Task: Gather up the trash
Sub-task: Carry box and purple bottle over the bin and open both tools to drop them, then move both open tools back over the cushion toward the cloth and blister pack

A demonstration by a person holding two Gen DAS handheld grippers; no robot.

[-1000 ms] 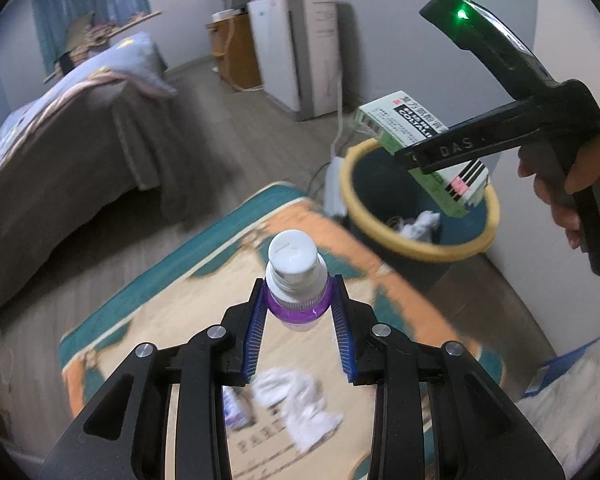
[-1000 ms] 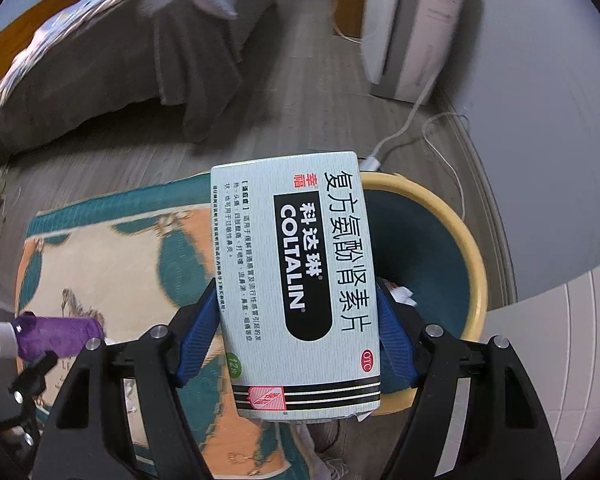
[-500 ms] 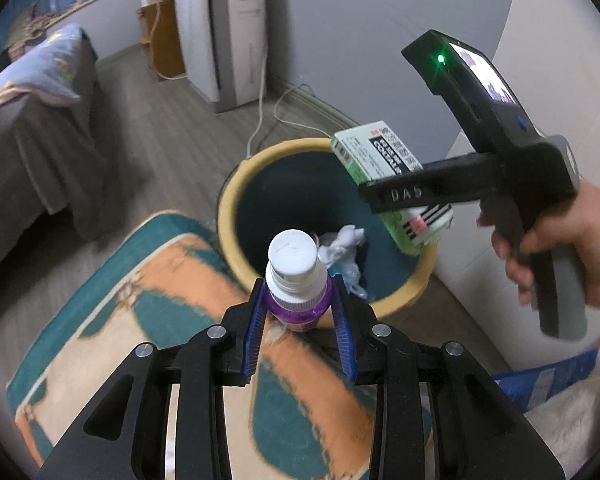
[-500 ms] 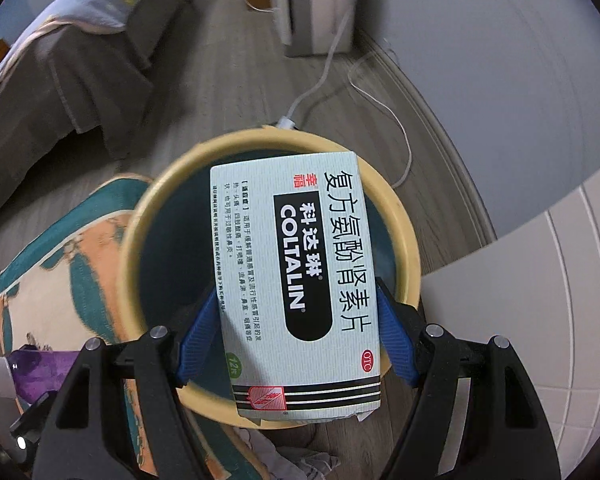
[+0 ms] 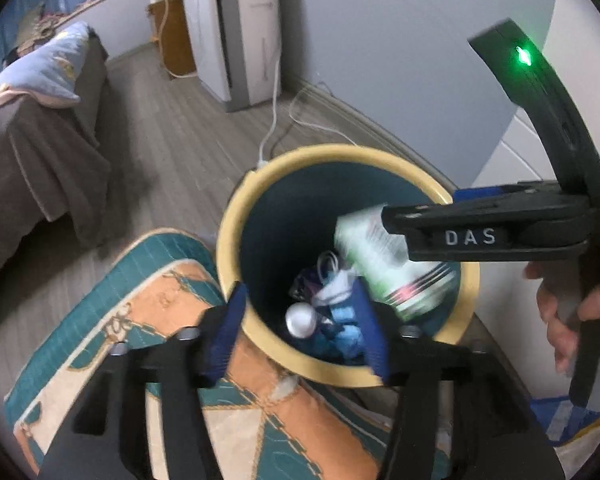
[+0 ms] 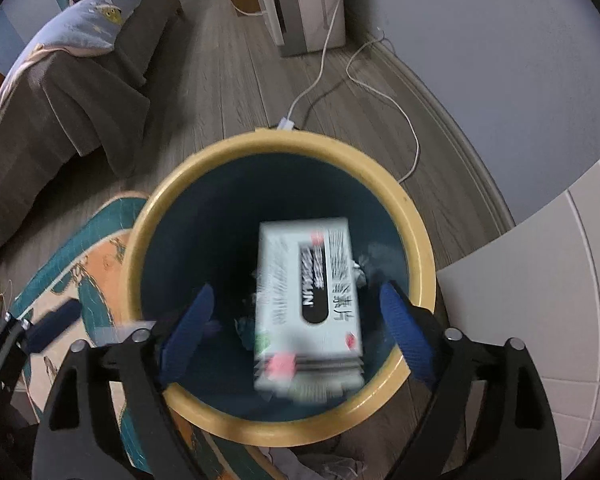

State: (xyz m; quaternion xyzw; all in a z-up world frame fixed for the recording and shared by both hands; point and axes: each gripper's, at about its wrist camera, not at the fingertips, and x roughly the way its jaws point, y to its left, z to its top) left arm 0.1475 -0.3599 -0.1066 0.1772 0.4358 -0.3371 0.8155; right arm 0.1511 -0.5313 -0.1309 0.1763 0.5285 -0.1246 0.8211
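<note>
Both grippers hang over a dark bin with a yellow rim [image 5: 236, 216] [image 6: 284, 142]. My left gripper [image 5: 300, 292] is opening. The purple bottle's white cap [image 5: 300, 320] shows blurred below its blue pads, free of them, among crumpled trash in the bin. My right gripper [image 6: 296, 294] is opening wide too. The white medicine box [image 6: 292, 248] [image 5: 364, 248] is blurred and falling into the bin, with a gap to each pad. A hand [image 5: 568, 312] holds the right gripper's handle at the right of the left wrist view.
A teal and orange rug [image 5: 148, 304] lies left of the bin. A bed with a grey cover [image 6: 60, 92] stands further left. A white appliance [image 5: 236, 32] and its cable [image 6: 380, 92] are behind the bin. A white panel [image 6: 540, 260] is close on the right.
Both grippers moved over the bin and tipped downward. Their jaws spread apart; the bottle left the left gripper and the box left the right one, both dropping into the bin.
</note>
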